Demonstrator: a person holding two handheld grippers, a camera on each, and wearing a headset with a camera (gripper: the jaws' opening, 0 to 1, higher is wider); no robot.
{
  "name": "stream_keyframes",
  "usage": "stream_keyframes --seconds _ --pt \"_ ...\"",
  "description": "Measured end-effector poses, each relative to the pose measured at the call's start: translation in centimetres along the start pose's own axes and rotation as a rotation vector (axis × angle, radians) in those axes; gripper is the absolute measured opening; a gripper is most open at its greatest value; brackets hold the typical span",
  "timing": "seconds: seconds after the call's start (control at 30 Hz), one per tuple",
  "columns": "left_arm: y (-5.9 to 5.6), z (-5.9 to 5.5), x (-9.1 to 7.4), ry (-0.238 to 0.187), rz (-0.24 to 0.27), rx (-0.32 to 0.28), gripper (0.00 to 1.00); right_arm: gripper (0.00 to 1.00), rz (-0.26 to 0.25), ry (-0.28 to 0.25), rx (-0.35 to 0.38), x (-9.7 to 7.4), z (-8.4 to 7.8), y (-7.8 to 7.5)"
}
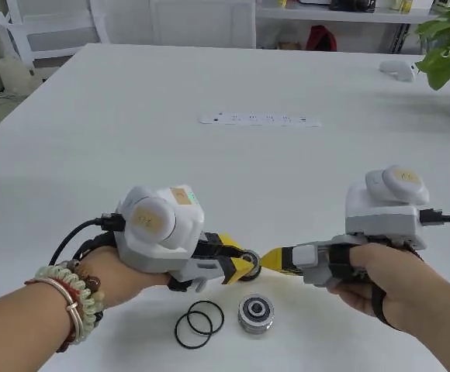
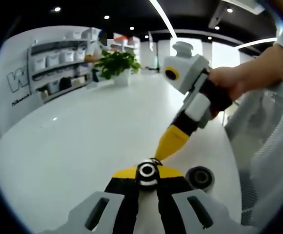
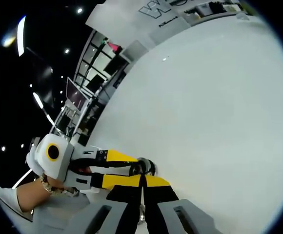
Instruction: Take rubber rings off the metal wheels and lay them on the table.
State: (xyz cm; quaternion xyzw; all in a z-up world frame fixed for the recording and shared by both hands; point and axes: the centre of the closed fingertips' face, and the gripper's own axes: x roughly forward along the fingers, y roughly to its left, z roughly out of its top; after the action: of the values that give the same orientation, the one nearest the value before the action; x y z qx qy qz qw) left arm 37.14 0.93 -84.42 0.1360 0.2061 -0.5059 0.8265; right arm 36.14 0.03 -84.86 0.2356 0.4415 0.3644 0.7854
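Just beyond the loose metal wheel (image 1: 255,312) lying on the bench (image 1: 209,155), the left gripper (image 1: 244,263) has its jaws clamped across the rim of the held metal wheel (image 2: 147,171), clear of the bench; the right gripper (image 1: 267,260) meets it from the right, jaws drawn narrow to a yellow point touching that rim; whether a ring's lip is nipped there is too small to tell; two rubber rings (image 1: 199,322) lie overlapped just left of the loose wheel.

The step probably wants a firm left clamp, the point hooked under the ring's edge at one spot, then a peel along the bore rather than across the rim.

The held wheel is a squat disc without a real long axis; its bore seems to face up, across the jaws' line; the loose wheel lies flat, bore up.
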Motion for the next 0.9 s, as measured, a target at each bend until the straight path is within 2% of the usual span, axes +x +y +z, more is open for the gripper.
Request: stream_keyframes --seconds 0.13,0.2,0.53,0.9 --pt "-0.2 -0.1 0.1 0.009 0.005 0.021 0.14 0.00 0.017 -0.014 0.045 0.1 -0.1 -0.1" --pt "-0.1 -0.1 0.1 0.010 0.007 0.013 0.14 0.00 0.024 -0.020 0.060 0.1 0.0 -0.2" --pt "-0.1 -0.2 0.1 0.010 0.010 0.013 0.14 0.00 0.032 -0.021 0.041 0.2 0.1 0.0" --pt "-0.1 -0.2 0.1 0.009 0.012 0.015 0.14 0.00 0.053 -0.030 0.027 0.3 0.2 1.1"
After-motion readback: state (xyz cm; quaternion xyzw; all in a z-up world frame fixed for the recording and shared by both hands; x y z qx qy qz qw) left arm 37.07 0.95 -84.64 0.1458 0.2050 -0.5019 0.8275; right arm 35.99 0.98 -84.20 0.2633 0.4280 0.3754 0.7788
